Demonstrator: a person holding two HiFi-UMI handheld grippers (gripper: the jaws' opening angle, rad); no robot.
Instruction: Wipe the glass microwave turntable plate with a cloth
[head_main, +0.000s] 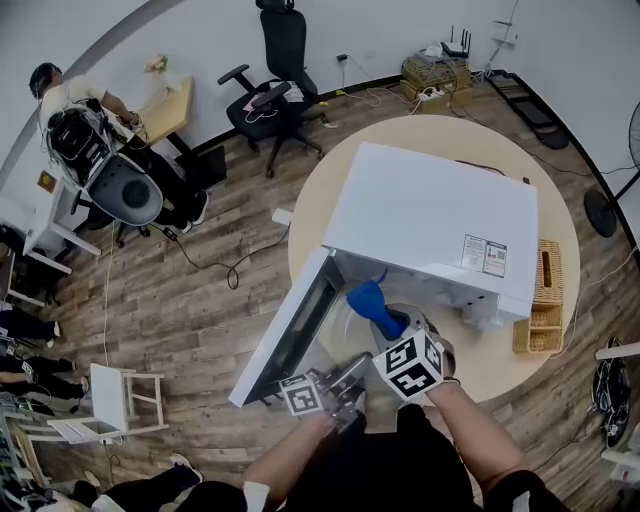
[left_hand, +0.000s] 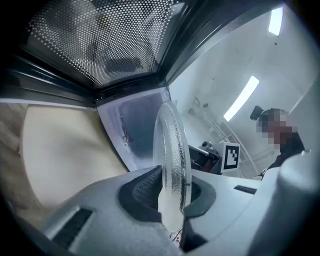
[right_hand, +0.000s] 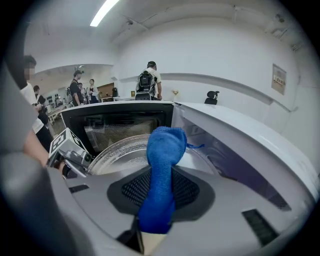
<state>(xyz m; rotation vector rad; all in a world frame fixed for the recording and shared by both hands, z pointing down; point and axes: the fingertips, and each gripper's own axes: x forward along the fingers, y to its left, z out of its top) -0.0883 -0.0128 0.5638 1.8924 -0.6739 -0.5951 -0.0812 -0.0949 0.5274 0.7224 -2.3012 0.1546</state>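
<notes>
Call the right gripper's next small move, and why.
Probably lower the right gripper slightly so the blue cloth presses onto the glass plate, then start wiping. The left gripper is shut on the plate's rim in front of the open microwave, and the cloth tip sits over the glass, contact unclear.

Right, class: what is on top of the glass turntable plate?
A blue cloth, clamped in the right gripper, is over the plate. The glass beneath it is covered, so contact cannot be confirmed.
</notes>
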